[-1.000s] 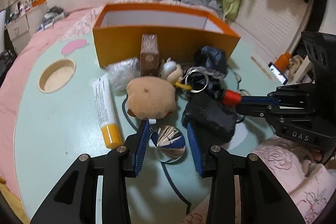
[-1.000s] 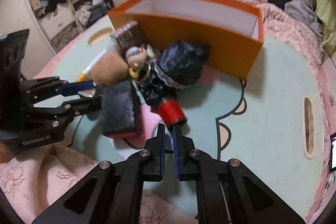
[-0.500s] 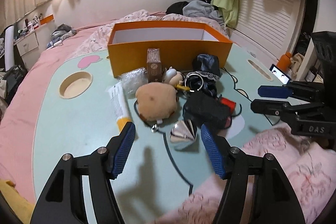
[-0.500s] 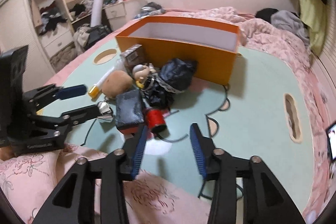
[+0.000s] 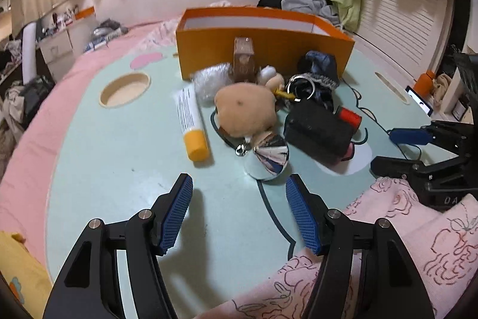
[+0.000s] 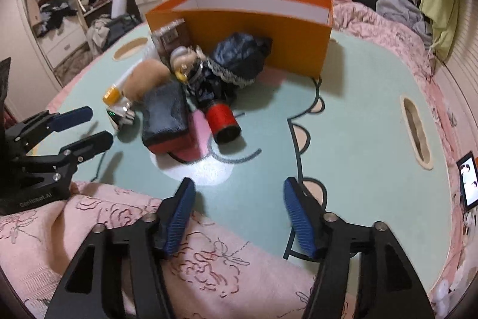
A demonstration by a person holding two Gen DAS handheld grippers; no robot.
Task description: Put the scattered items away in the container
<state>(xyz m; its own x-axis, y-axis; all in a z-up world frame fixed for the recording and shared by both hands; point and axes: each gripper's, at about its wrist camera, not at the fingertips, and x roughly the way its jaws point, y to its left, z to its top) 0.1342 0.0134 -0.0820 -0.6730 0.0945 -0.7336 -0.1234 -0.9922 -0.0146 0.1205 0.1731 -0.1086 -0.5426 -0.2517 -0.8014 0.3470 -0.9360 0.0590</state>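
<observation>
An orange box (image 5: 263, 53) stands at the far side of the mint table; it also shows in the right wrist view (image 6: 257, 32). In front of it lies a heap: a tan plush (image 5: 245, 112), a white tube with a yellow cap (image 5: 191, 121), a shiny silver cone (image 5: 269, 159), a black block (image 5: 318, 133), a red-capped cylinder (image 6: 222, 118), a dark cloth bag (image 6: 242, 56) and a brown carton (image 5: 244, 59). My left gripper (image 5: 239, 208) is open and empty, just short of the silver cone. My right gripper (image 6: 239, 214) is open and empty, near the table's front edge.
The table (image 5: 119, 157) has a round cup hole (image 5: 125, 88) at the left and a slot (image 6: 416, 133) at the right. A phone (image 6: 469, 181) lies at the right edge. A pink floral blanket (image 6: 119, 229) covers the near edge. A bed with clothes is behind.
Both grippers have pulled back from the heap and opened wide. The left let go of the silver cone; the right, shut near the red cylinder before, is now open.
</observation>
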